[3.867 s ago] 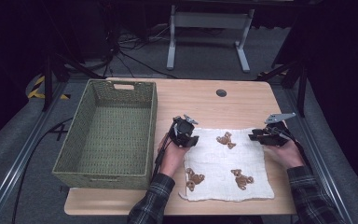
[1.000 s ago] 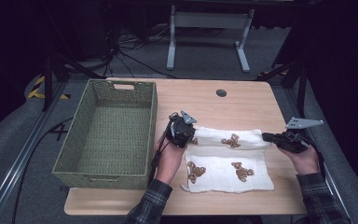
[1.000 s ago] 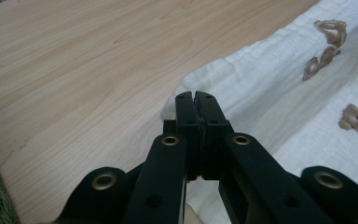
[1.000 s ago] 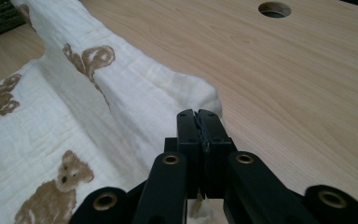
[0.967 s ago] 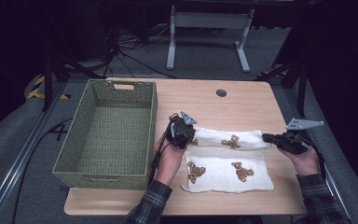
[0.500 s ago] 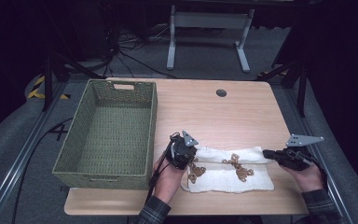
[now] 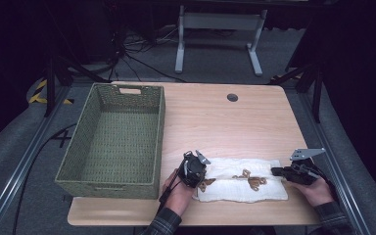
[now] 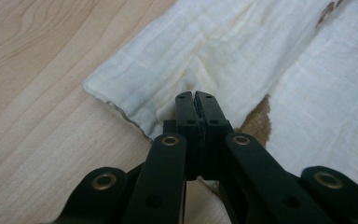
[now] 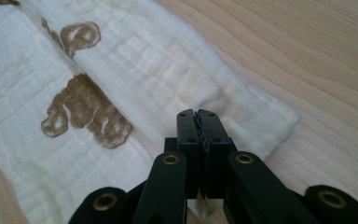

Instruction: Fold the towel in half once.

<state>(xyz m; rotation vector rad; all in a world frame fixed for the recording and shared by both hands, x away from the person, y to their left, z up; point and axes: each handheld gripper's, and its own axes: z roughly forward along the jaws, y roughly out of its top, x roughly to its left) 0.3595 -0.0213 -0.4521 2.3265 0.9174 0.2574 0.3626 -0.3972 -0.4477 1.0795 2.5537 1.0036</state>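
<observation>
A white cloth (image 7: 245,178) printed with brown bears lies near the table's front edge, folded over into a narrow strip. My left gripper (image 7: 200,172) is shut on the strip's left end and held low over the table. In the left gripper view the closed jaws (image 8: 196,95) pinch a puckered fold of the cloth (image 8: 242,51). My right gripper (image 7: 275,171) is shut on the strip's right end. In the right gripper view its tips (image 9: 196,114) pinch the upper layer of the cloth (image 9: 135,65) beside a bear print (image 9: 81,109).
A large green woven basket (image 7: 107,188) stands on the left half of the wooden table (image 7: 225,122), close to my left hand. A round cable hole (image 7: 232,97) sits at the far middle. A grey stand (image 7: 218,22) is on the floor beyond the table.
Both grippers have come toward the near edge and lower, carrying the cloth's far edge over its near half. The cloth now lies as a narrower folded strip.
</observation>
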